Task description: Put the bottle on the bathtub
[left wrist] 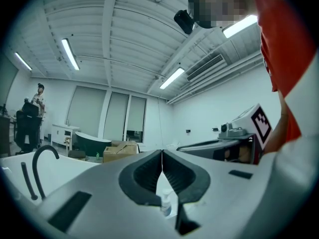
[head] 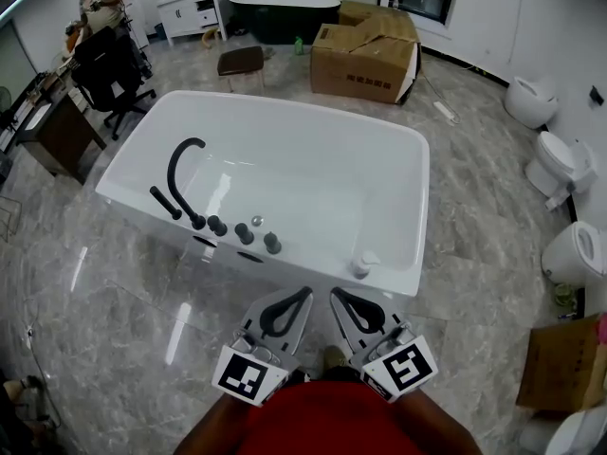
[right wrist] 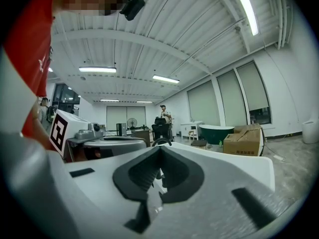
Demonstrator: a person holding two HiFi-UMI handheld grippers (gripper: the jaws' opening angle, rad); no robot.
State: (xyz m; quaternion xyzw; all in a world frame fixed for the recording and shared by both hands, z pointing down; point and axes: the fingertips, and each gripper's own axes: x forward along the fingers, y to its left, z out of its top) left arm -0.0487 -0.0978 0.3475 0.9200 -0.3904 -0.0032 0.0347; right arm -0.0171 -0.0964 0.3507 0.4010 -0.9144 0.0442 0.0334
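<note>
One small white bottle [head: 361, 265] stands upright on the near rim of the white bathtub [head: 313, 188], toward its right corner and well apart from the black faucet [head: 182, 164]. Left gripper [head: 303, 295] and right gripper [head: 338, 296] point level at the tub, side by side, with fingers closed together on nothing.

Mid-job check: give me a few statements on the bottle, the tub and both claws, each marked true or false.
1. The bottle stands on the bathtub rim. True.
2. The right claw is shut on the bottle. False: it is shut but empty, and the bottle stands apart from it.
3. The left claw is open. False: its jaws are together, with nothing held.
4. In the head view, the black faucet is left of the bottle. True.
</note>
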